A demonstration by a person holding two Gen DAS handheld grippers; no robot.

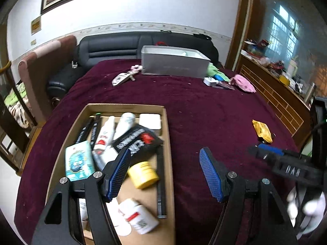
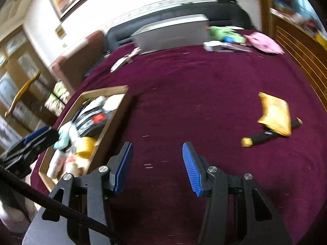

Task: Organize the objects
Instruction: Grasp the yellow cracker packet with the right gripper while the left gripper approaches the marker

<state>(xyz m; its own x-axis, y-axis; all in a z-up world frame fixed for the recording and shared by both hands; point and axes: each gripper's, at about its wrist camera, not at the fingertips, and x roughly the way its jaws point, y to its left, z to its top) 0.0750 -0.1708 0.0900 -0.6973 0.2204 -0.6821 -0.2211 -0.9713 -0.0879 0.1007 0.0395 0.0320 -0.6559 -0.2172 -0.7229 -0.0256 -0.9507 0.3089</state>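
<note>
Currently I have both grippers over a bed (image 2: 204, 94) with a maroon cover, the largest surface in view. A grey box (image 1: 173, 65) stands at the far end, well apart from my work. Nearer, on the left, a cardboard tray (image 1: 169, 143) already holds a black packet (image 1: 139, 140), two white tubes (image 1: 106, 132), a yellow jar (image 1: 143, 174) and a white bottle (image 1: 141, 216).

The loose items left near me are a yellow pouch (image 2: 274, 114) and a black stick (image 2: 263, 135) with yellow ends, lying to the right, the pouch resting across the stick.

I judge the pouch light, soft and crinkly, likely slippery foil; I would pinch it at a sealed edge, not across its belly. The stick looks stiff and slim, liable to roll; I would take it mid-length, clear of the pouch.

Left gripper (image 1: 165, 171): fingers spread, nothing between them, hanging over the tray's right edge. Right gripper (image 2: 157, 167): fingers apart, empty, over bare cover between tray and pouch. The right-wrist view is blurred, so finer detail on the pouch cannot be read.
</note>
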